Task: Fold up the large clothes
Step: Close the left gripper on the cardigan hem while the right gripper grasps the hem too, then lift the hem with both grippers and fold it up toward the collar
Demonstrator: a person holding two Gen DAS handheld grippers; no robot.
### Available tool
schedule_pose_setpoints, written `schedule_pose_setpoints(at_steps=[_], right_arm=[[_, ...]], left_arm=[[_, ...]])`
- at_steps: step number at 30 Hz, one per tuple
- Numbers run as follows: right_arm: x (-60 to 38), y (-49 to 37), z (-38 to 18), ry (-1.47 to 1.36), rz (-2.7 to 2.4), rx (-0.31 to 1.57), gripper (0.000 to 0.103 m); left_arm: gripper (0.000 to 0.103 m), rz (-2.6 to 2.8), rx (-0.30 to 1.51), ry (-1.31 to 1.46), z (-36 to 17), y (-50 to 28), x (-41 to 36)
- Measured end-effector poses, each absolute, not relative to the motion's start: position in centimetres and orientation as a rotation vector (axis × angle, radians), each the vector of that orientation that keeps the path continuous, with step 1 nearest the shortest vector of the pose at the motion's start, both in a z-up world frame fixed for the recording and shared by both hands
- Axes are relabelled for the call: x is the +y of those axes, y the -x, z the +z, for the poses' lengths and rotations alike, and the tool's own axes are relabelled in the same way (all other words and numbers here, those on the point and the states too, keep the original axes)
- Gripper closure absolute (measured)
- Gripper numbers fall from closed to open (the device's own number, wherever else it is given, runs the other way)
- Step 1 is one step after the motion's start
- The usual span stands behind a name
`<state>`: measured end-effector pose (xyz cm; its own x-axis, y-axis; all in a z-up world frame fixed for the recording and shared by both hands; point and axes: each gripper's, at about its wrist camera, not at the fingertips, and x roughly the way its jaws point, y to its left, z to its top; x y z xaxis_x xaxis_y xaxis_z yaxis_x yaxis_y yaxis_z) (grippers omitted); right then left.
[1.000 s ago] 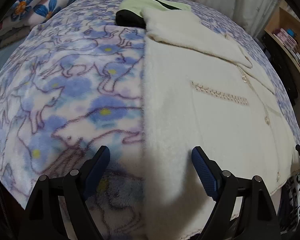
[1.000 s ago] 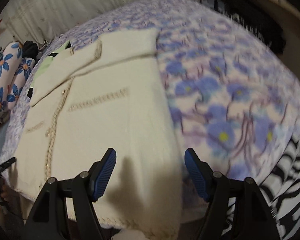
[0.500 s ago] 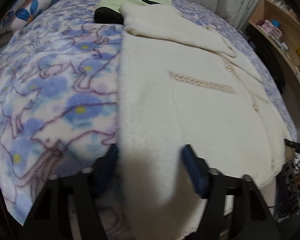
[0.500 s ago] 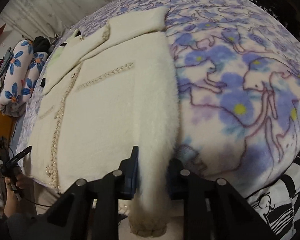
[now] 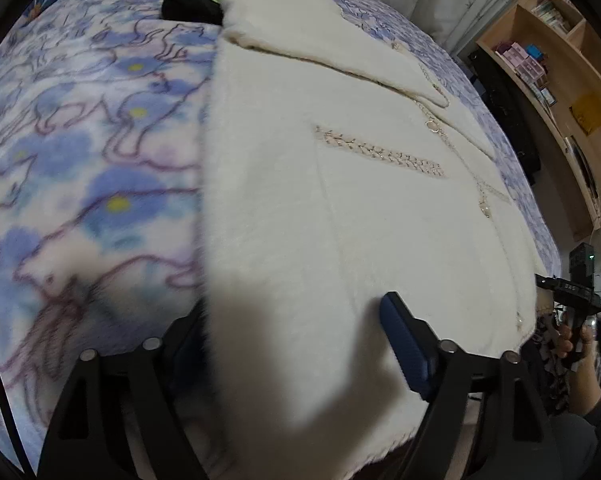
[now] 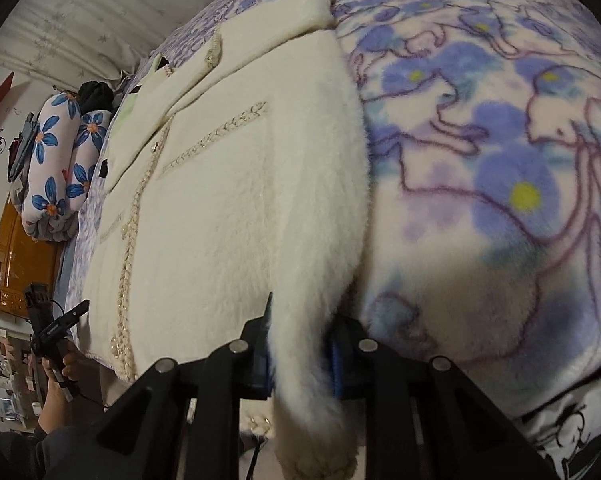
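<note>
On the bed edge, right hand-held gripper (image 6: 300,354) angled down, clenched on cream jacket (image 6: 236,208) hem, left hand-held gripper (image 5: 292,344) opening astride it.

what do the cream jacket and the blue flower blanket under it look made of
Cream jacket: looks like fuzzy faux fur or plush knit, matte, with fine hairs standing off its edge and braided pearly trim. Blue flower blanket: likely soft fleece, with a short, blurry nap and printed pattern.

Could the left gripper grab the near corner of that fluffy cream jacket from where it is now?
Probably yes. The left gripper already straddles the cream jacket's near corner, the fabric lying between its opening jaws with nothing over it. The right gripper is already clamped on the opposite edge.
</note>
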<state>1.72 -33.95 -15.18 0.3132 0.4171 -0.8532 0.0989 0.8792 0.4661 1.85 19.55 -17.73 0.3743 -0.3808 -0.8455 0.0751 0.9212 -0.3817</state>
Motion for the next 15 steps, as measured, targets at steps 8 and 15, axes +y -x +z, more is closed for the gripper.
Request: schedule_pose_setpoints(at_steps=[8,15], right_arm=[[-31.1,-1.3,-11.9,-0.332,0.158,1.197,0.093],[-31.4,0.3,-7.1,-0.352,0.152,1.131,0.094]], left_arm=[[0.094,-0.233,1.140,0.213,-15.4,-2.1,15.8],[0.095,-0.235,1.085,0.311,-11.8,0.1,17.4]])
